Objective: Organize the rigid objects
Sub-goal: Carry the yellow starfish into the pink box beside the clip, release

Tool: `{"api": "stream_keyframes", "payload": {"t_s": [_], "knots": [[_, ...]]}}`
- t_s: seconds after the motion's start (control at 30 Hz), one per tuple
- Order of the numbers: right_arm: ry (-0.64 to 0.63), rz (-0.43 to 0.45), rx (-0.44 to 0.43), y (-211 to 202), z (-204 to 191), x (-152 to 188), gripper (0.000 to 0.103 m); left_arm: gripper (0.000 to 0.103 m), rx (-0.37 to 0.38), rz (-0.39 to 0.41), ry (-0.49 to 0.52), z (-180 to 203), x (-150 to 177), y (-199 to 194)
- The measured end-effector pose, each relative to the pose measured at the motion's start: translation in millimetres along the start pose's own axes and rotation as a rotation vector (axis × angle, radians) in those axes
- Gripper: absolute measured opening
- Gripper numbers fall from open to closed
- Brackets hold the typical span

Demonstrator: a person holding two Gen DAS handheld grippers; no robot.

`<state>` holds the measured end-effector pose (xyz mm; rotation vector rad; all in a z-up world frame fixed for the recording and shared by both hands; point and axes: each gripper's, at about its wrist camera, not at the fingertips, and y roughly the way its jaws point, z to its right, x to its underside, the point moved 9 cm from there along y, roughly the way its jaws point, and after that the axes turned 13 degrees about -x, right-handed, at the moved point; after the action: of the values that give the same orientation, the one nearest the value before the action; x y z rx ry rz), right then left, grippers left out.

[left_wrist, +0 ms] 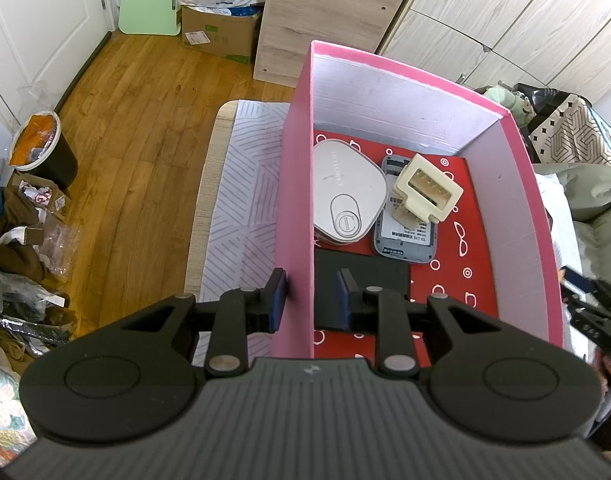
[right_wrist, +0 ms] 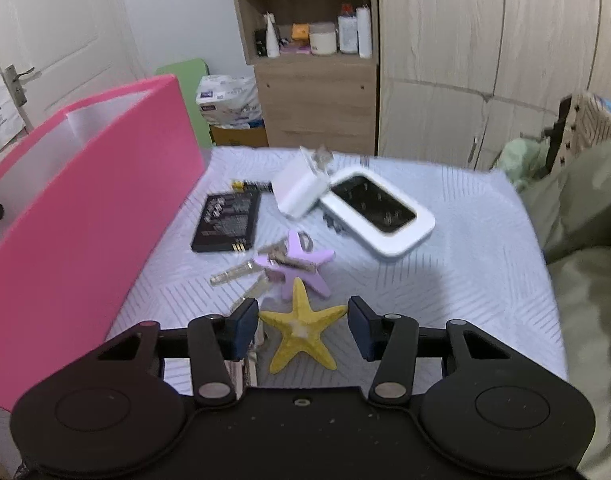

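My left gripper (left_wrist: 310, 300) straddles the left wall of the pink box (left_wrist: 295, 200). Its left pad rests on the wall's outer face, and a gap shows at the right pad. On the box's red floor lie a white rounded case (left_wrist: 347, 192), a grey router (left_wrist: 405, 240), a cream connector (left_wrist: 425, 188) and a flat black item (left_wrist: 365, 268). My right gripper (right_wrist: 302, 330) is open around a yellow starfish (right_wrist: 301, 332) lying on the cloth, with its pads just clear of the arm tips. Beyond lie a purple star keyring (right_wrist: 301, 264) with keys, a black battery (right_wrist: 227, 222), a white charger (right_wrist: 299, 194) and a white device (right_wrist: 379, 216).
A striped cloth (right_wrist: 465, 280) covers the table. The pink box (right_wrist: 105, 200) stands along its left side. Olive bedding (right_wrist: 585, 240) crowds the right edge. A wooden shelf cabinet (right_wrist: 313, 92) and wardrobe stand behind. On the floor to the left are a bin (left_wrist: 41, 148) and clutter.
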<state>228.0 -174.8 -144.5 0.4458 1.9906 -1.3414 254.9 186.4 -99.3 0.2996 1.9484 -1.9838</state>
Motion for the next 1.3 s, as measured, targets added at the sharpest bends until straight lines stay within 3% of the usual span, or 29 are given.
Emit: {"api": "stream_keyframes", "payload": {"t_s": [0.17, 0.37, 0.47, 0.57, 0.83, 1.0, 1.17, 1.3], "knots": [[-0.113, 0.056, -0.038, -24.9, -29.8, -37.3, 0.055, 0.024, -0.020, 0.006, 0.034, 2.3, 1.4, 0.4], [-0.319, 0.129, -0.212, -47.9, -101.3, -97.5, 0.055, 0.018, -0.077, -0.005, 0.118, 8.0, 0.2, -1.1], [-0.420, 0.101, -0.302, -41.8, -137.4, -111.0, 0.055, 0.015, -0.094, 0.001, 0.145, 9.1, -1.7, -5.0], [-0.522, 0.013, -0.351, -15.2, -166.3, -111.0, 0.055, 0.013, -0.116, 0.014, 0.177, 11.1, -1.5, -9.0], [-0.748, -0.265, -0.264, 63.0, -184.5, -92.4, 0.055, 0.006, -0.170, 0.039, 0.256, 14.7, -0.8, -17.8], [-0.841, -0.394, -0.196, 81.6, -181.3, -76.6, 0.055, 0.006, -0.200, 0.055, 0.296, 18.1, 1.3, -22.6], [-0.805, -0.450, -0.172, 97.8, -170.6, -74.1, 0.055, 0.006, -0.199, 0.057, 0.291, 17.4, -0.2, -24.5], [-0.718, -0.375, -0.211, 88.7, -165.9, -82.5, 0.059, 0.006, -0.206, 0.063, 0.297, 19.3, 0.7, -24.7]]}}
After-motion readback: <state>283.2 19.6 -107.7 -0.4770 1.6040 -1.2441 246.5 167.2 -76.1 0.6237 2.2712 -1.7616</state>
